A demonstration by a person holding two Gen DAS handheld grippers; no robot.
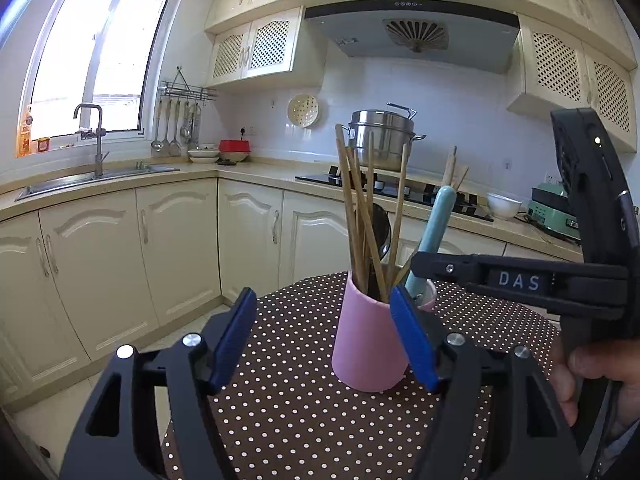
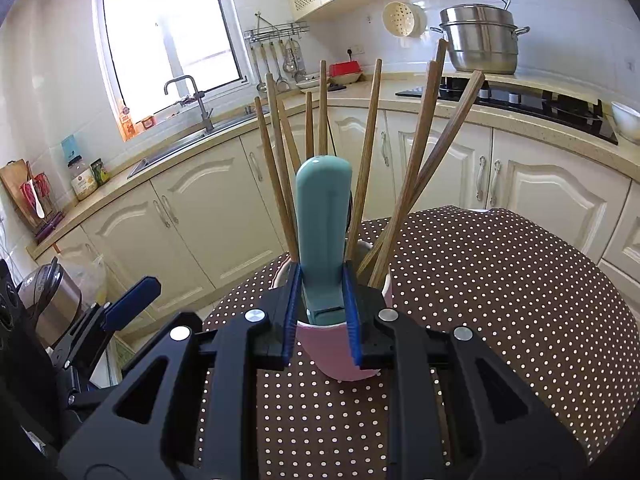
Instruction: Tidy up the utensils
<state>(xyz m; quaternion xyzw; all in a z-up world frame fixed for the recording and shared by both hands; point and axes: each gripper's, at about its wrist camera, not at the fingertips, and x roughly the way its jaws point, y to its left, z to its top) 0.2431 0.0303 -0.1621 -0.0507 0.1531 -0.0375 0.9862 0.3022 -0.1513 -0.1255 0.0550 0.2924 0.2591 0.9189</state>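
Meanwhile, the right gripper (image 2: pixel 322 312) clamps the teal utensil handle (image 2: pixel 324 220) above the pink cup (image 1: pixel 370 344), while the left gripper (image 1: pixel 324 336) stands wide, empty, just before it.

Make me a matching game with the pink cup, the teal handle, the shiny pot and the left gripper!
Things:
1. pink cup
2. teal handle
3. shiny pot
4. left gripper

Where or how:
A. on the stove
B. open, holding nothing
C. pinched by the right gripper
D. on the dotted tablecloth, full of chopsticks

Pairs: 1-D, 2-C, 3-A, 4-B
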